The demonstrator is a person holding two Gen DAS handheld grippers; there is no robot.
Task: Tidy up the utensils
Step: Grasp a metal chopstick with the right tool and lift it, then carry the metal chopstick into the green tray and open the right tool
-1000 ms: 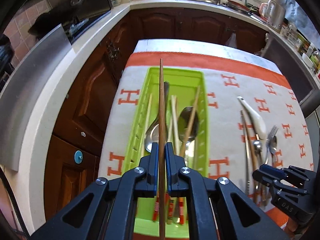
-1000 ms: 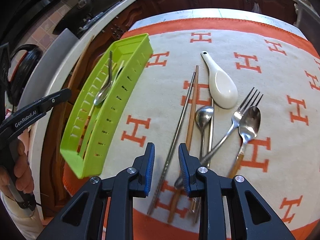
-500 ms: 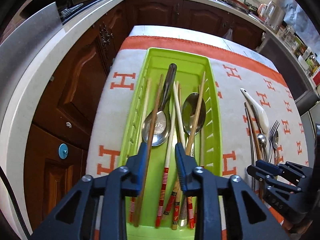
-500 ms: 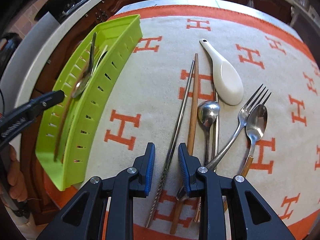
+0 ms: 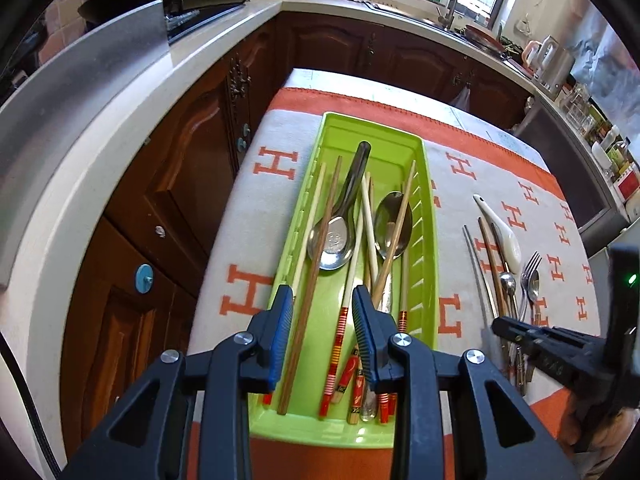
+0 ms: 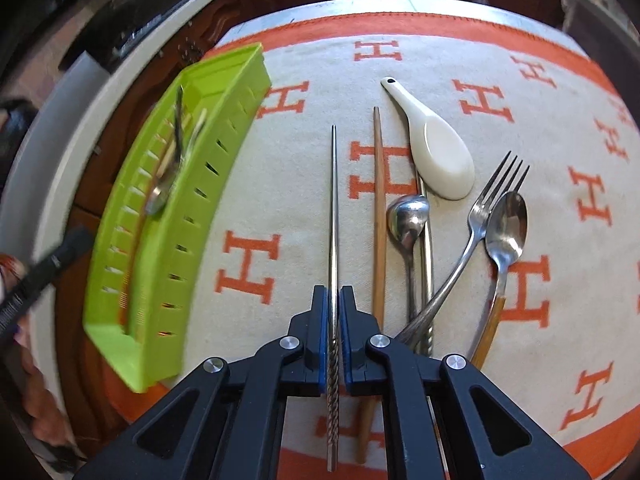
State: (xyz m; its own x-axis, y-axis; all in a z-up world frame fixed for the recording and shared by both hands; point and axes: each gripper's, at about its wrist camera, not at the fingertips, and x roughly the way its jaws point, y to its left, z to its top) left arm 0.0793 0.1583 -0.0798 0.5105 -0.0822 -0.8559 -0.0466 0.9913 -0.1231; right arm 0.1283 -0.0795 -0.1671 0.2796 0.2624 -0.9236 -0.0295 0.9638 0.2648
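My left gripper [image 5: 320, 308] hangs open over the near end of the green tray [image 5: 430, 240]. A brown wooden chopstick [image 5: 316, 272] lies loose in the tray below its fingers, among two metal spoons and several other chopsticks. My right gripper [image 6: 333, 296] is closing, and its pads press on a thin metal chopstick [image 6: 333, 200] that lies on the cloth pointing away from me. Right of it lie a wooden chopstick [image 6: 379, 208], a white ceramic spoon [image 6: 440, 156], a small spoon [image 6: 406, 220], a fork [image 6: 480, 216] and a wood-handled spoon [image 6: 506, 228].
A cream cloth with orange H marks [image 6: 248, 264] covers the table. The tray [image 6: 192, 220] stands near the table's left edge, with dark wood cabinets [image 5: 180, 184] and a pale countertop [image 5: 100, 152] beyond. A sink and a kettle are at the back.
My left gripper opened and let the wooden chopstick drop into the tray, then drew back. My right gripper shifted left over the metal chopstick and shut on it.
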